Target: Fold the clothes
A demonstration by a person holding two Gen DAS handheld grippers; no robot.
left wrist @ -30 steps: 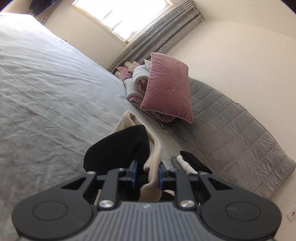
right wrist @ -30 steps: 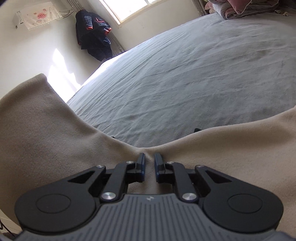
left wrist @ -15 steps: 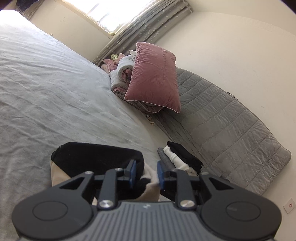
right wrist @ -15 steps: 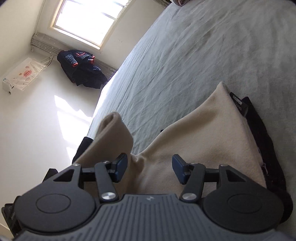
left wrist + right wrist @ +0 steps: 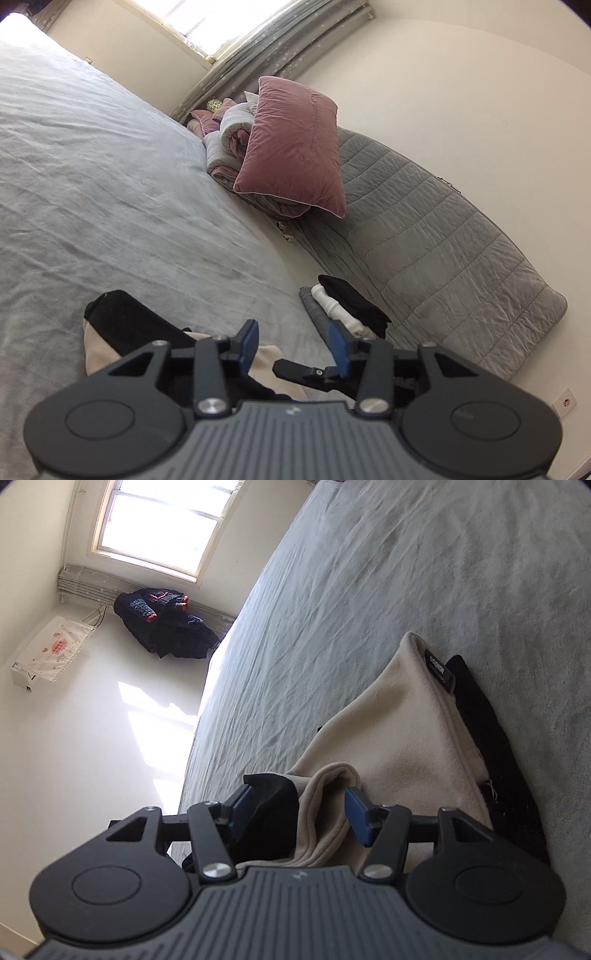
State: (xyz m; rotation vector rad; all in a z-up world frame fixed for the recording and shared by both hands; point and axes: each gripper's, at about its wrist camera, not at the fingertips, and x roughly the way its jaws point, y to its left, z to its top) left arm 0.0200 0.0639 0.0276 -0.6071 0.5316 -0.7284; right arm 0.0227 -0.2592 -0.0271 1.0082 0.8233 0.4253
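Both grippers' fingers spread — left gripper (image 5: 293,345), right gripper (image 5: 297,812) — over beige-and-black garment (image 5: 406,723).

A wide bed (image 5: 122,177) covered by a wrinkled grey sheet carries everything. Near its close edge lies a beige and black garment (image 5: 413,723), partly folded, flat on the sheet. Beyond the garment, by the grey quilted headboard (image 5: 436,236), sits a small stack of folded clothes (image 5: 343,310). Farther along the headboard from that stack, a pink pillow (image 5: 295,147) leans on bundled bedding (image 5: 225,147).
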